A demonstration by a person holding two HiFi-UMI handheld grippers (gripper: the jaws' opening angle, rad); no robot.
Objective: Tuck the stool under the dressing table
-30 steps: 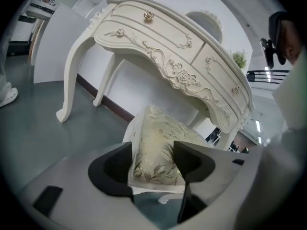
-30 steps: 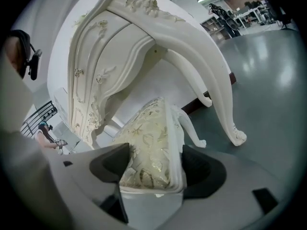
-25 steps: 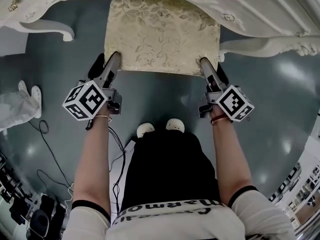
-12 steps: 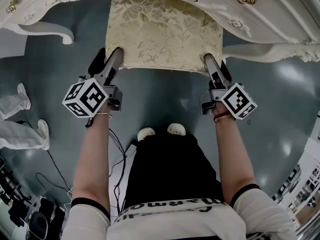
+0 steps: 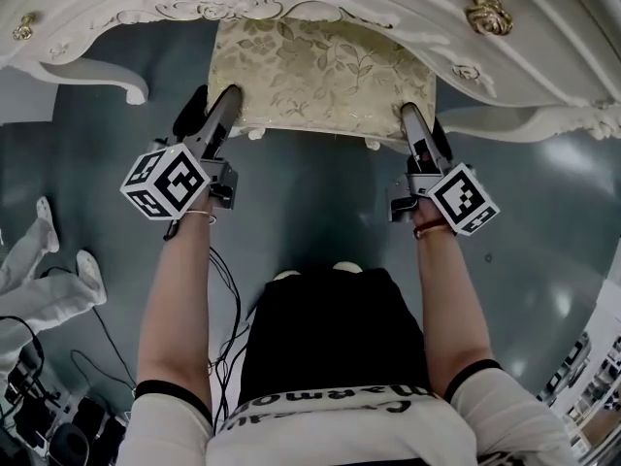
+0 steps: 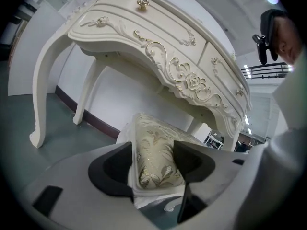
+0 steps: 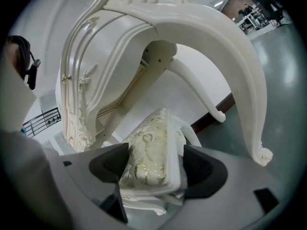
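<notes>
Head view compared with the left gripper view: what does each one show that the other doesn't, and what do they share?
Head view only: the right gripper, the person's forearms and black skirt, and black cables on the floor.

Left gripper view only: the carved rose ornament on the table's front, and the white wall behind with its dark skirting.

Both: the cream floral-cushioned stool, clamped at its edge by the left gripper, partly under the white carved dressing table, on a grey-green floor.

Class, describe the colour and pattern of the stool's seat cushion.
Pale gold fabric with a leafy floral pattern; the seat cushion shows best in the head view.
</notes>
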